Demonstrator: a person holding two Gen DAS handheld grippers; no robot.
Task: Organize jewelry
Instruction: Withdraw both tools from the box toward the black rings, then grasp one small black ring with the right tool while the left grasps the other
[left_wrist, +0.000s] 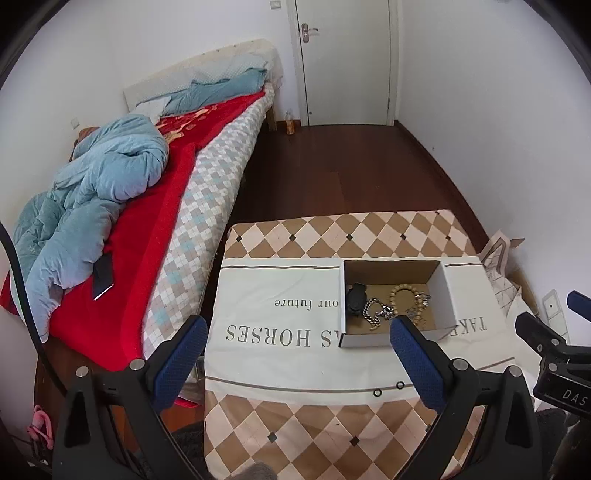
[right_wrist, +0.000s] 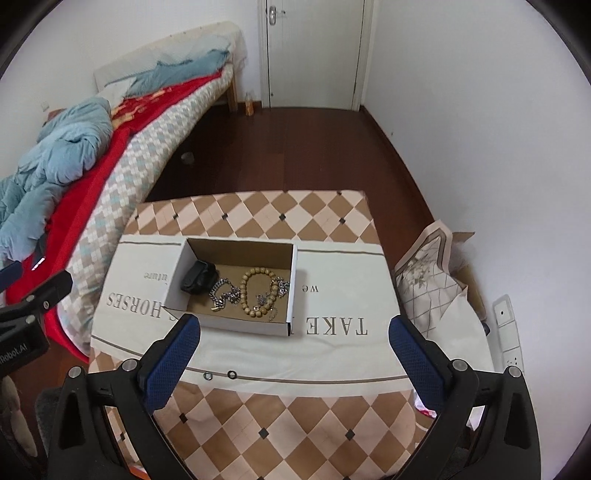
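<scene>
Both grippers (left_wrist: 297, 334) (right_wrist: 293, 332) gape above the box (right_wrist: 173, 295), its length lying left-right.

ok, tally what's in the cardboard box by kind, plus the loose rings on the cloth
In the cardboard box:
Black watch: 1
Silver chain: 1
Wooden bead bracelet: 1
Silver charm piece, tangled with the beads, so the count is uncertain: 1
On the cloth:
Small dark rings: 2
Total: 6
</scene>
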